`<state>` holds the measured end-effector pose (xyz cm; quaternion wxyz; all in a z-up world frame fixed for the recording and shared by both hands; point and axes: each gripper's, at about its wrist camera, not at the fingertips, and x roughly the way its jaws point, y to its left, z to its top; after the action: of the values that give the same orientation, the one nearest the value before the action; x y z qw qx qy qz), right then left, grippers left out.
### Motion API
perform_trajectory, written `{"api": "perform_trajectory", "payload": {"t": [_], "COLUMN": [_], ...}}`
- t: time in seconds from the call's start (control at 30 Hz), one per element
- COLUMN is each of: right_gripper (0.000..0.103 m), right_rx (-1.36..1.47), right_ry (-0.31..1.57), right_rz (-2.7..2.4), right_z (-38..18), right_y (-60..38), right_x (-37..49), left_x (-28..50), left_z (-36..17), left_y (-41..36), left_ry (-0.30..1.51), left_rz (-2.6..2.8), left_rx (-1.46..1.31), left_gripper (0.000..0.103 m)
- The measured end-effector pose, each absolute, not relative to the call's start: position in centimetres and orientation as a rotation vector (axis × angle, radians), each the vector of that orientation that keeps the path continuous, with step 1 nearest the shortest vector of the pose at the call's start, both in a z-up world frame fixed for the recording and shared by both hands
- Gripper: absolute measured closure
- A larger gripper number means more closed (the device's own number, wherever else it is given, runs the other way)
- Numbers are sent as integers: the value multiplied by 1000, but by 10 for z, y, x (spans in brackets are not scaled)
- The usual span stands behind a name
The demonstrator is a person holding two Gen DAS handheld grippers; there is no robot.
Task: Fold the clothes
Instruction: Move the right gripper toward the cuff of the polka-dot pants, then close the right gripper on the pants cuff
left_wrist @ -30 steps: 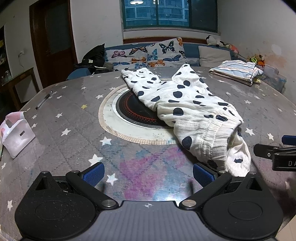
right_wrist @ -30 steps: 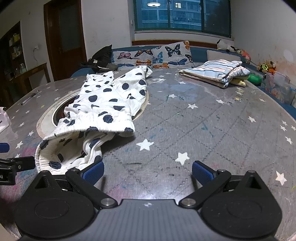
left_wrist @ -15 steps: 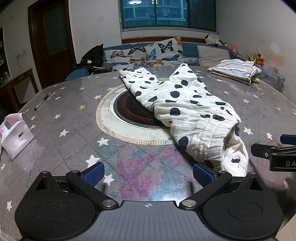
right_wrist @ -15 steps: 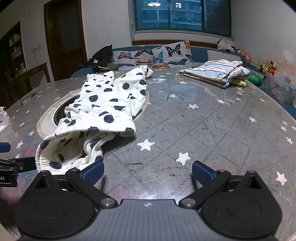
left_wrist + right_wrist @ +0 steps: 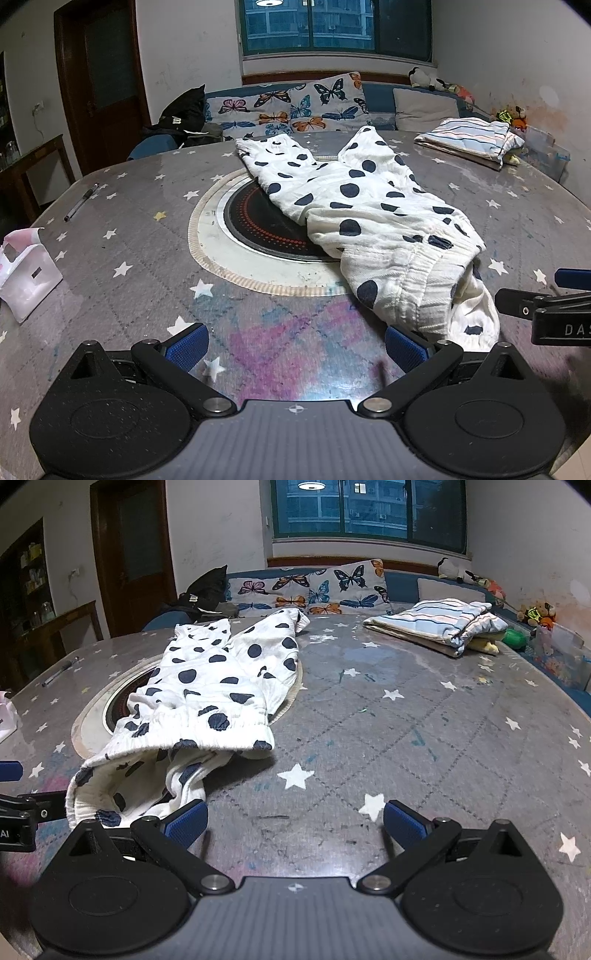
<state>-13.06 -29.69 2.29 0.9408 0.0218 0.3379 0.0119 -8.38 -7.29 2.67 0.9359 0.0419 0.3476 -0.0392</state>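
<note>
Nearby, both the left gripper (image 5: 293, 341) and right gripper (image 5: 294, 818) hover released over bare table (image 5: 424, 720); the trousers (image 5: 369, 221) run lengthwise, waistband nearest, legs pointing away.

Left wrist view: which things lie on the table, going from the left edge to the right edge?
White pouch → pen → round hotplate → polka-dot trousers → folded striped cloth.

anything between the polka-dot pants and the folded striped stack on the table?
No, bare tabletop only. In the right wrist view, only grey star-print table cover lies between the white navy-dotted cotton pants and the folded blue-striped clothes pile.
</note>
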Motion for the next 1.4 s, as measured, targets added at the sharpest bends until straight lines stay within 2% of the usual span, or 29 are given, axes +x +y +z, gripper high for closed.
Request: {"api": "perform_trajectory", "payload": {"t": [0.2,0.5,0.73,0.83,1.0,1.4], "right_gripper": [3,13,31,35,37,50], "right_rx": [42,48,120,163,177,233], "right_ry": [694,702,706,697,676,661], "right_rz": [22,42,81,106,130,185], "right_z": [23,26,29,33,42,51], "right_y": [-297,-301,-313,-319,-323,-328], "right_x": [-123,-109,-94,-90,-87,-83], "left_x": [-78,-65,-52,-47,-41,-33], "left_z": [29,33,37,38,38,36], "left_y": [-70,-69,-66,-64,-62,-65], "left_ry": [707,706,698,698,704,704], "left_rz": [-79,-77,-69,-58,-48,-53], "left_rx": [80,88,92,92,92,106], "left_gripper": [0,0,0,0,0,0]}}
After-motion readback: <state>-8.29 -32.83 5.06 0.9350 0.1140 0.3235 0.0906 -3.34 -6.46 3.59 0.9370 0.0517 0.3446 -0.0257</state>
